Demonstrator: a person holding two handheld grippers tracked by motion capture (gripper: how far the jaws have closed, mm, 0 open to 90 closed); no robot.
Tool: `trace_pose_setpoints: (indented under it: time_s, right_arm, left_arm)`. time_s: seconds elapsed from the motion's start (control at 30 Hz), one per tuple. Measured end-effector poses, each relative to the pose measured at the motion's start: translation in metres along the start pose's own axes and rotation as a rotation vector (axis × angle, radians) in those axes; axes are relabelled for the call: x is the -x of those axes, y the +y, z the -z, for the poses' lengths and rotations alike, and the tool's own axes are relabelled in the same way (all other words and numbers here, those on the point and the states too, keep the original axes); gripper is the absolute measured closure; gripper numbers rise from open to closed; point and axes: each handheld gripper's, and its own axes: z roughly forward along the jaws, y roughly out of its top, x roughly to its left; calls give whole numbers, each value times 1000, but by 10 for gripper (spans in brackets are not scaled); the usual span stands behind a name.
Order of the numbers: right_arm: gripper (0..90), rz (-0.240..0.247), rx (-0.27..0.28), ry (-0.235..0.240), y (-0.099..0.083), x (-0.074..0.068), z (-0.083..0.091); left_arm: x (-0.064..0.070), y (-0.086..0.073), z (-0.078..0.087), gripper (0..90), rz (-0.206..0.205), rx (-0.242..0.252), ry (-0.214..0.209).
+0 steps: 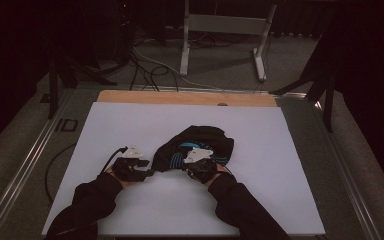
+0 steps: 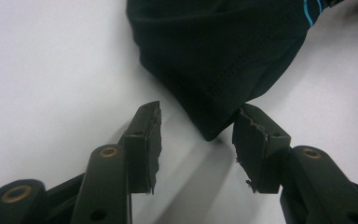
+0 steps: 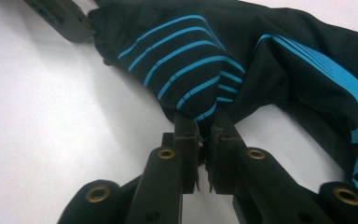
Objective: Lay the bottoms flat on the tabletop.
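A black garment (image 1: 205, 137) with blue stripes lies crumpled on the white table (image 1: 130, 125), just right of centre. My left gripper (image 1: 149, 171) sits at the garment's left end. Seen from the left gripper view, my left gripper (image 2: 199, 112) is open, and a pointed corner of the black garment (image 2: 214, 70) reaches in between the jaws. My right gripper (image 1: 190, 162) is at the garment's near edge. The right gripper view has my right gripper (image 3: 200, 122) shut on a striped fold of the garment (image 3: 191, 60). One finger of the left gripper (image 3: 60, 16) touches the cloth's far end.
A wooden strip (image 1: 185, 97) runs along the table's far edge, and metal rails (image 1: 25, 165) flank both sides. Beyond lie floor cables (image 1: 150, 67) and a white frame's legs (image 1: 220, 30). A black cable (image 1: 55, 170) trails off the table's left side.
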Motion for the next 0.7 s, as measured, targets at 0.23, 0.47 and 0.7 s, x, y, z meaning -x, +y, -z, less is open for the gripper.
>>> trace_pose_setpoints:
  time_s: [0.23,0.47,0.7]
  right_arm:
    - [850,-11,21,-4,-3,4,14]
    - [851,-35,43,-45,-14,19,40]
    - [851,-52,63,-82,-27,34,65]
  left_arm:
    - [3,4,-5,558,-1,5,-2]
    - [7,10,-11,498,-12,4,-4]
    - [12,14,-16,443,-26,-3,-18]
